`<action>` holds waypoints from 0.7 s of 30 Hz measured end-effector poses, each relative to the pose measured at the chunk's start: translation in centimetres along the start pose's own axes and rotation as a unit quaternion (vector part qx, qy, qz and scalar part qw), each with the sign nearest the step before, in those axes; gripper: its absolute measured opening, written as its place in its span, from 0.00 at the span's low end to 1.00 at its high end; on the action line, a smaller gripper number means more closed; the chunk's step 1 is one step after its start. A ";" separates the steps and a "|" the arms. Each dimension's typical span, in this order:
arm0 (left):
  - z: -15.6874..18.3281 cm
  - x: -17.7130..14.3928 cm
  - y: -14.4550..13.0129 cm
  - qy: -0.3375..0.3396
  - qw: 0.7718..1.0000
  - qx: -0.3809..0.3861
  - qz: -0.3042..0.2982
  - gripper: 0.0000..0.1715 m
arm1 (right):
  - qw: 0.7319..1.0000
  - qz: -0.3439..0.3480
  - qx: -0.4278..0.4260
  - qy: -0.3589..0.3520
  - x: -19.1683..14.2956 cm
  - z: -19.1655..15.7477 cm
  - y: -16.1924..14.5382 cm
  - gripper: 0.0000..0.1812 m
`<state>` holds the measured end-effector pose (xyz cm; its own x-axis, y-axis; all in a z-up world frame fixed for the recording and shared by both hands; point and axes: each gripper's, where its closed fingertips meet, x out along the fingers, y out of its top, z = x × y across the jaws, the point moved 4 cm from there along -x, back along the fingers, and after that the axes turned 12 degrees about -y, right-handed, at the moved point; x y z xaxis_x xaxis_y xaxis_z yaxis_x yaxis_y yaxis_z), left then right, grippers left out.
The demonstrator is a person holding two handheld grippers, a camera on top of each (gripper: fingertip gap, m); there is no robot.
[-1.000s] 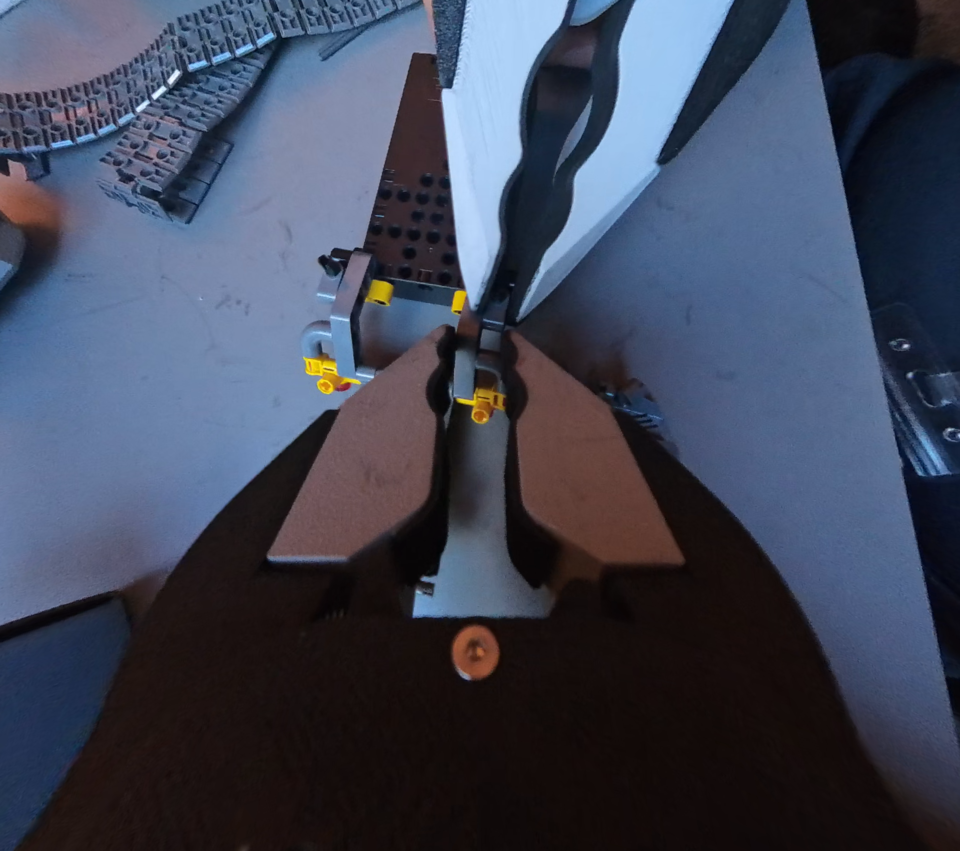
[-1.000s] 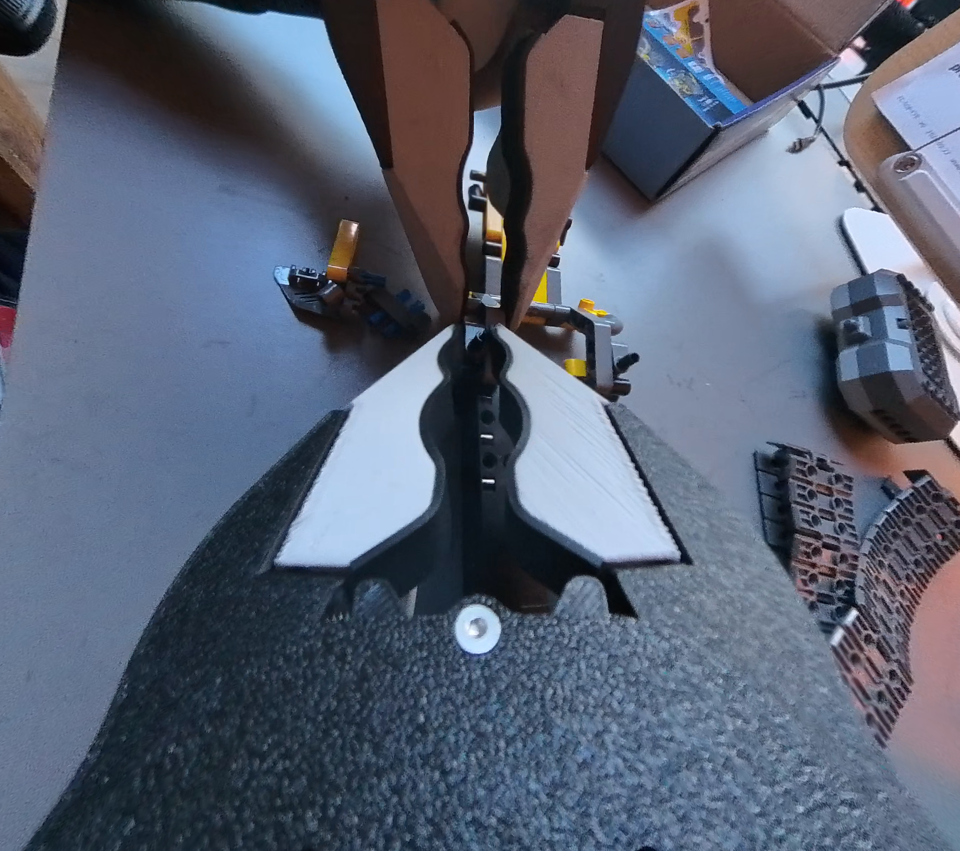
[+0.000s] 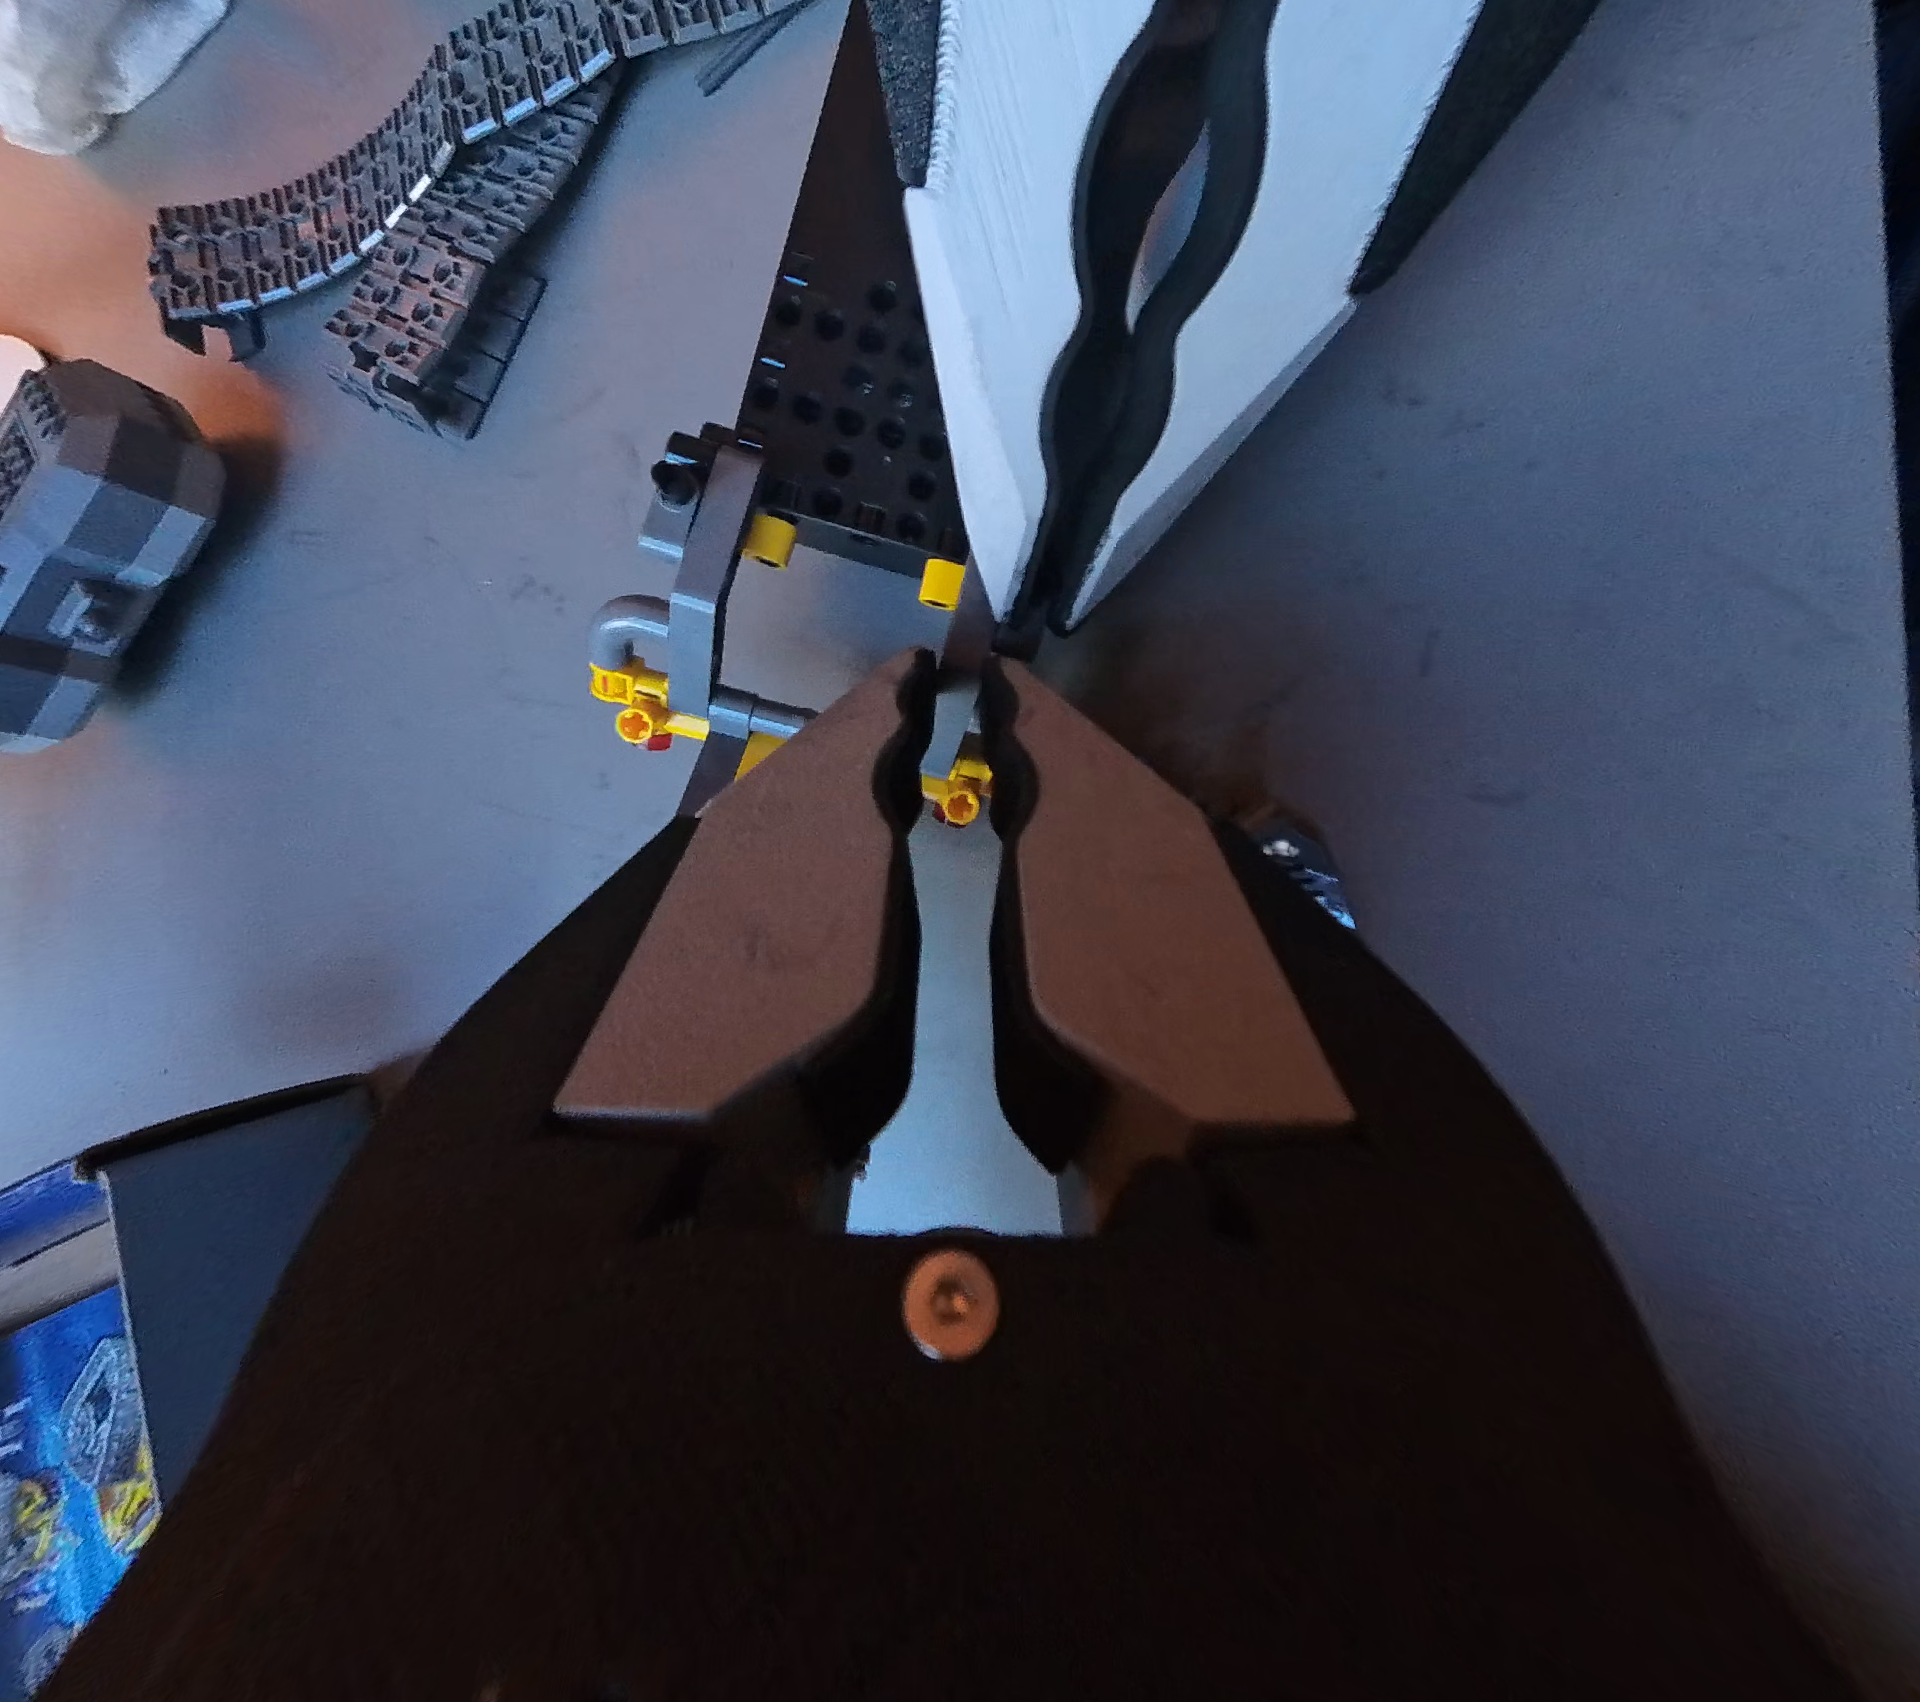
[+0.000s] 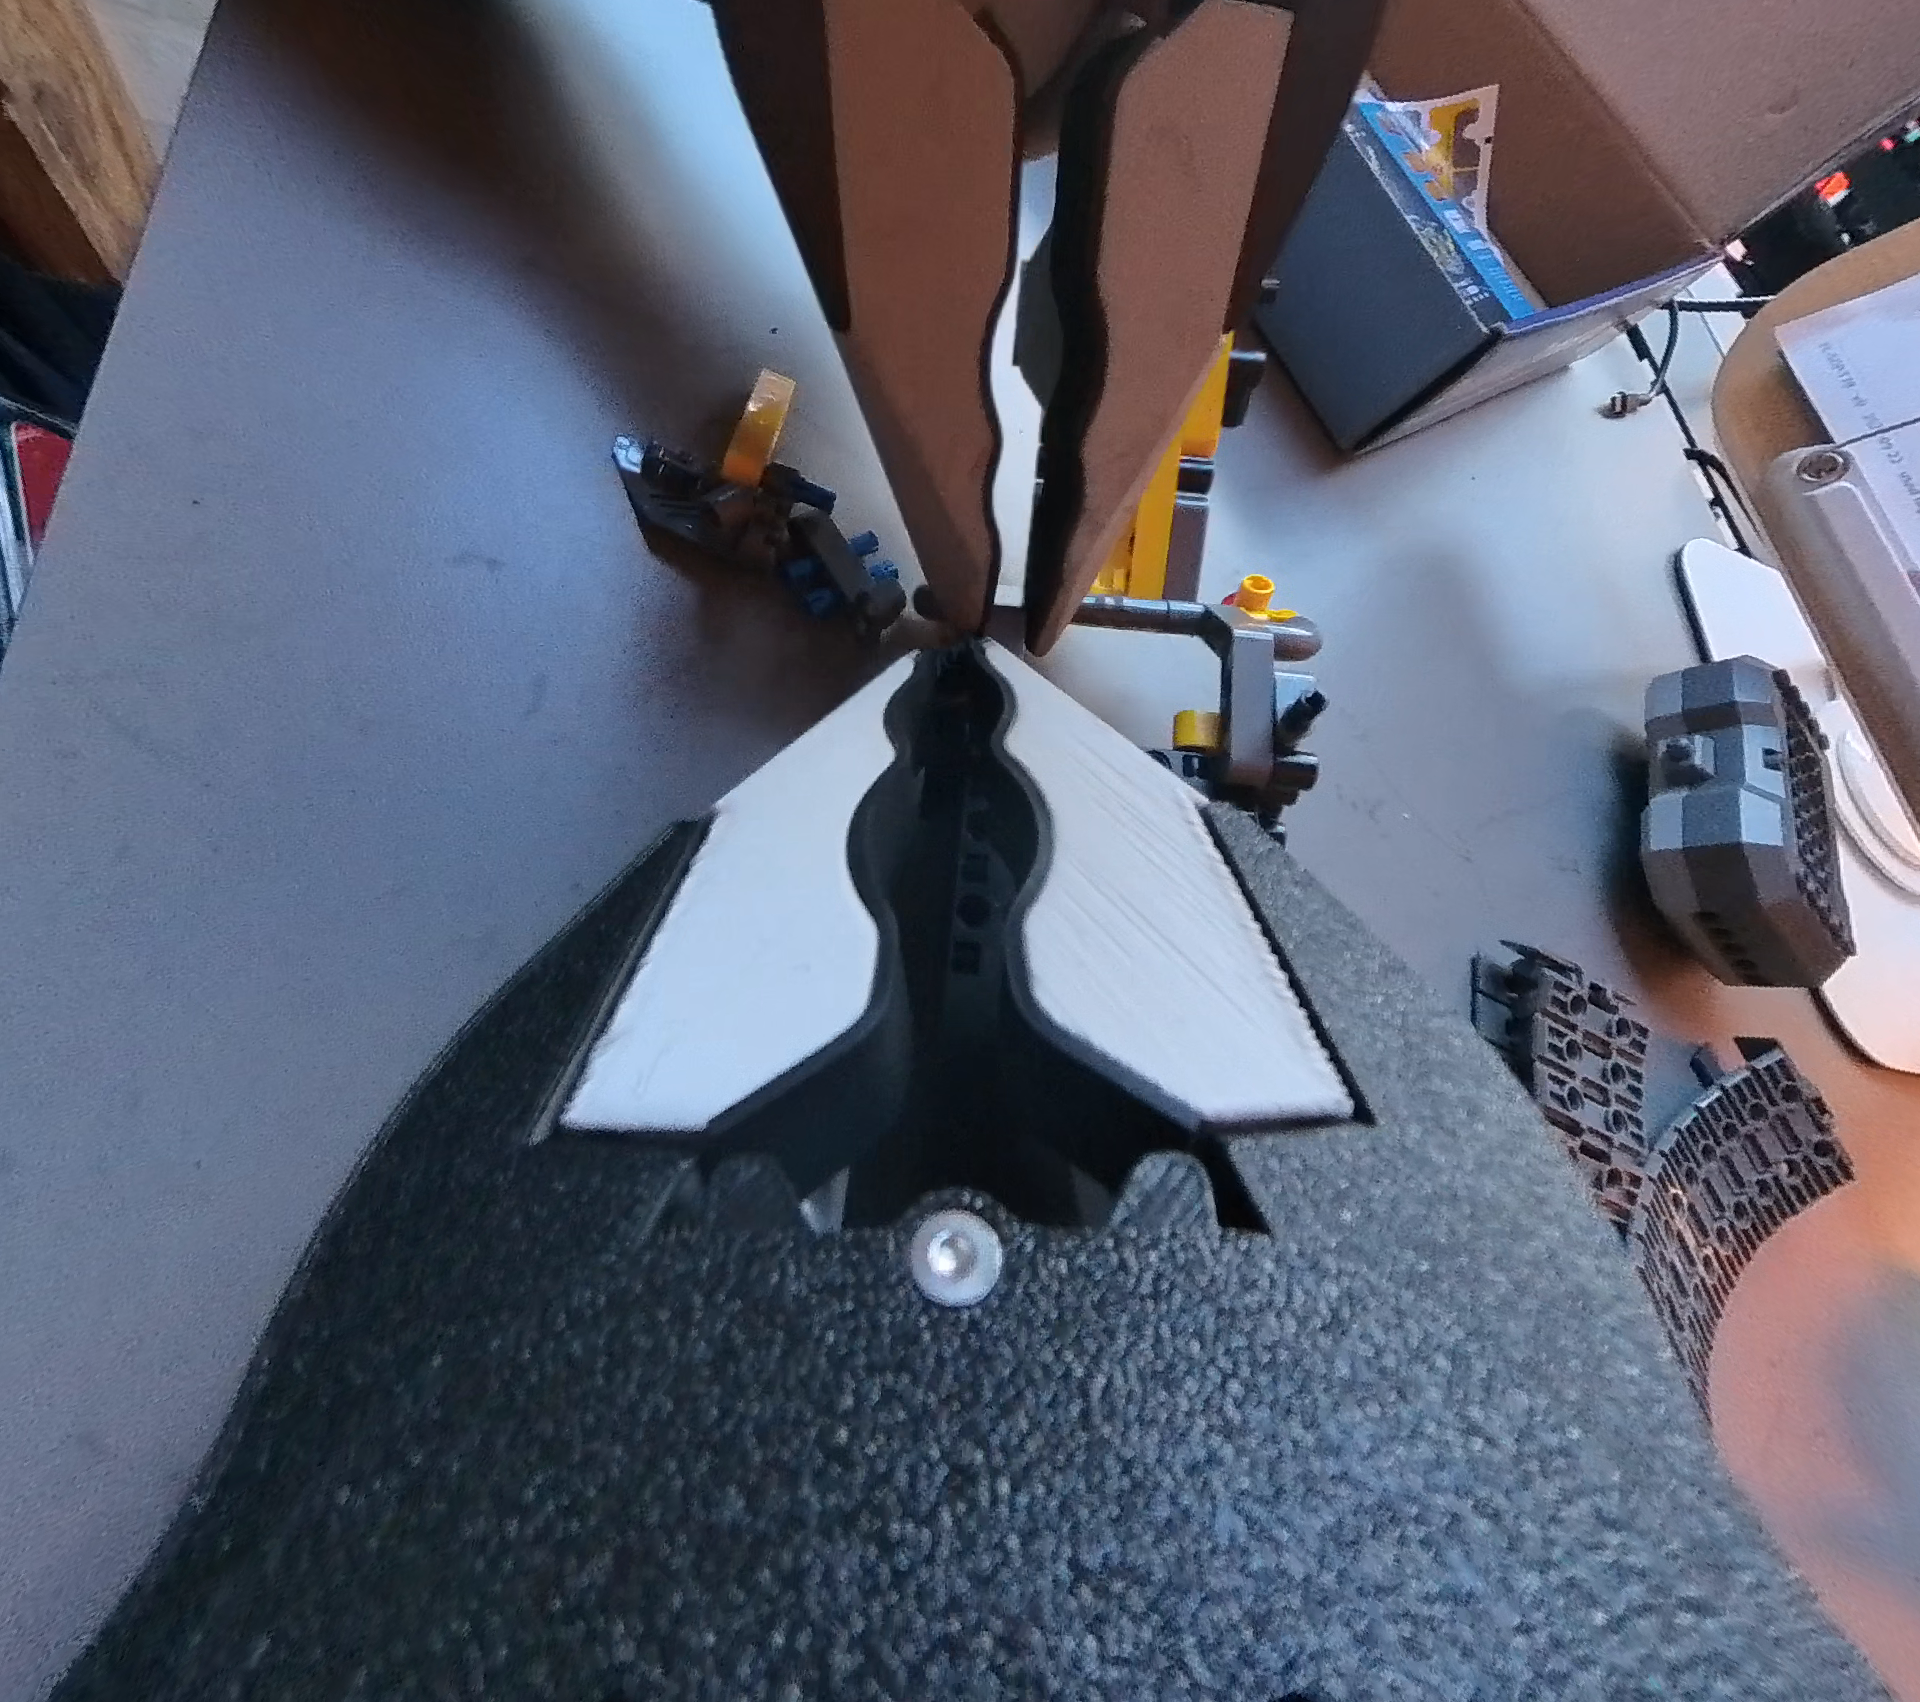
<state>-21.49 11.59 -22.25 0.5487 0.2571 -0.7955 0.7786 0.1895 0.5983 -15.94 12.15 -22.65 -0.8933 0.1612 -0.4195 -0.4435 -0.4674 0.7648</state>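
The left hand-held gripper point(image 3: 954, 665), brown-fingered, was nearly closed, its tips pinching a grey beam point(image 3: 951, 717) of the brick-built frame point(image 3: 707, 603) low over the grey surface point(image 3: 1455, 717). A yellow connector point(image 3: 956, 795) showed in the narrow gap just behind the tips.

Tip to tip with it, the right hand-held gripper point(image 4: 961, 660), white-fingered, was likewise drawn almost together on the black perforated plate point(image 3: 852, 405) that forms the frame's far end; the exact contact was hidden behind its own fingers.

With both grips so thin and so close, any twist or pull between the two could have popped the grey beam off its yellow pins, or let the plate slip from the white tips. The frame's free corner, with its grey elbow point(image 3: 623, 624), overhung unsupported and could have swung.

Near behind lay a small dark brick cluster with blue pins point(image 4: 758, 509). Farther off sat a grey blocky piece point(image 3: 94, 551), lengths of dark tread links point(image 3: 436, 135) and a blue printed box point(image 4: 1423, 270); a dropped frame could have knocked into these.
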 end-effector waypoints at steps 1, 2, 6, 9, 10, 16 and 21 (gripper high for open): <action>0.0 0.0 0.0 -0.001 1.000 -0.003 0.004 0.04 | 1.000 -0.001 -0.002 0.002 0.0 0.0 0.0 0.02; -0.1 0.0 0.0 -0.004 1.000 -0.008 0.007 0.04 | 1.000 -0.003 -0.002 0.003 0.0 -0.1 0.0 0.01; -0.8 -0.2 -0.1 0.022 1.000 -0.011 0.002 0.04 | 0.999 -0.009 0.024 -0.022 0.4 0.6 0.0 0.01; -1.5 -0.8 -0.1 0.036 0.999 -0.037 0.011 0.04 | 0.997 -0.005 0.021 -0.068 0.7 1.7 0.0 0.03; -1.7 -1.2 -0.1 0.040 0.998 -0.039 0.012 0.06 | 0.997 -0.004 0.027 -0.069 0.7 1.9 -0.1 0.04; 0.0 -4.2 -2.8 -0.004 0.997 -0.051 -0.061 0.11 | 0.992 0.043 0.085 -0.077 -0.6 3.3 0.5 0.01; 3.2 -3.7 -4.7 -0.097 0.992 -0.038 -0.070 0.14 | 0.988 0.089 0.107 -0.066 -2.1 3.5 2.1 0.05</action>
<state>-26.19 6.71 -22.46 0.4918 0.0371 -0.8699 0.8296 0.2832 0.4811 -15.27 13.84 -18.43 -0.9538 0.2124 -0.2124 -0.2714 -0.3063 0.9125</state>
